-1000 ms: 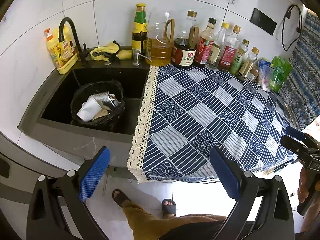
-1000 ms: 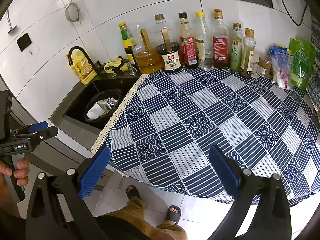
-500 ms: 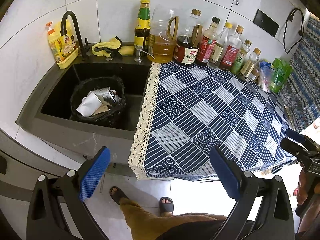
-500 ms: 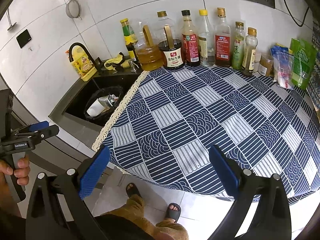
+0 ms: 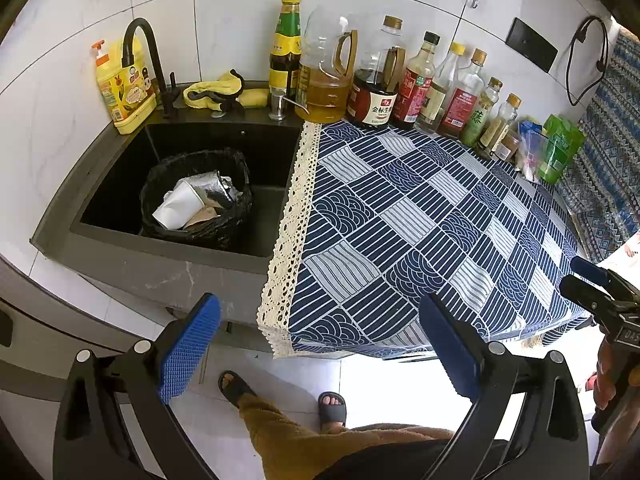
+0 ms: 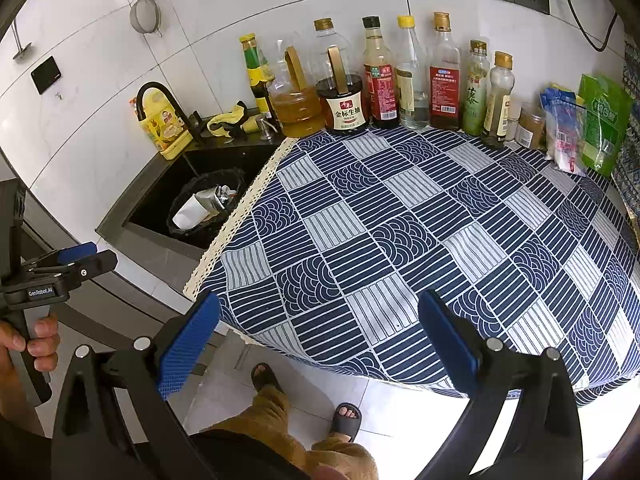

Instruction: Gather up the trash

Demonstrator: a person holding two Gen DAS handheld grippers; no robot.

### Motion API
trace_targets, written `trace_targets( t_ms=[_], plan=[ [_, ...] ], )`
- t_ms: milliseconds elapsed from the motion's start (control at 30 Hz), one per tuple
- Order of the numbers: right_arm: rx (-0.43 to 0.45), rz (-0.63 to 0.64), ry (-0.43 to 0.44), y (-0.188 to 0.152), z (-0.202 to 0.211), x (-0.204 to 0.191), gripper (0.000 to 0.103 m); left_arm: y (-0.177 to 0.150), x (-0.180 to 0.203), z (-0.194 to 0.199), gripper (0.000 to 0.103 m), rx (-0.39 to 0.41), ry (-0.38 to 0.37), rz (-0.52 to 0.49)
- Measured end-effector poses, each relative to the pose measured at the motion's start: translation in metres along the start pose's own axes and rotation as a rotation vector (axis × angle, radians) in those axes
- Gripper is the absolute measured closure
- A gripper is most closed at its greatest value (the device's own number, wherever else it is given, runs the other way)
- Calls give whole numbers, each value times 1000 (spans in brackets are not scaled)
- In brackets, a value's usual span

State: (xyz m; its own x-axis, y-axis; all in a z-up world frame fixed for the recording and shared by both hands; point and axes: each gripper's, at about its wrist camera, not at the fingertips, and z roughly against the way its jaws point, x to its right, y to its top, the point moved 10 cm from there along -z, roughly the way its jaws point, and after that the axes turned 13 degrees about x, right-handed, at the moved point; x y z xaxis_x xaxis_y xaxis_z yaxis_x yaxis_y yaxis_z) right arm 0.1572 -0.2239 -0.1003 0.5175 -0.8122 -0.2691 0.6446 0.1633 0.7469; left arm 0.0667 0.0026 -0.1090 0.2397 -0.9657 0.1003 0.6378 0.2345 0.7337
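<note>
A black trash bin (image 5: 236, 168) lined with a black bag stands in the dark sink (image 5: 120, 168). It holds a white paper cup (image 5: 180, 204), a crumpled silver wrapper (image 5: 214, 190) and brown paper. It also shows in the right wrist view (image 6: 236, 178). My left gripper (image 5: 316, 344) is open and empty, held back over the floor in front of the counter. My right gripper (image 6: 318, 342) is open and empty, in front of the tablecloth's front edge.
A blue and white patterned cloth (image 6: 420, 240) covers the counter. Several sauce and oil bottles (image 6: 380, 80) line the back wall, with snack bags (image 6: 600, 120) at the right. A yellow soap bottle (image 5: 124, 84), black tap (image 5: 140, 52) and yellow rag (image 5: 216, 88) sit behind the sink.
Both grippers have drawn back and up from the counter, so more of the floor and the person's feet show. Both stay open and empty.
</note>
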Motion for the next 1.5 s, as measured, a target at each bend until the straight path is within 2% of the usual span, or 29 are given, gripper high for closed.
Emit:
trace_targets(
  t_ms=[1500],
  plan=[
    [-3, -5, -2, 0, 1, 2, 5, -2, 5, 3, 7, 2, -1, 2]
  ],
)
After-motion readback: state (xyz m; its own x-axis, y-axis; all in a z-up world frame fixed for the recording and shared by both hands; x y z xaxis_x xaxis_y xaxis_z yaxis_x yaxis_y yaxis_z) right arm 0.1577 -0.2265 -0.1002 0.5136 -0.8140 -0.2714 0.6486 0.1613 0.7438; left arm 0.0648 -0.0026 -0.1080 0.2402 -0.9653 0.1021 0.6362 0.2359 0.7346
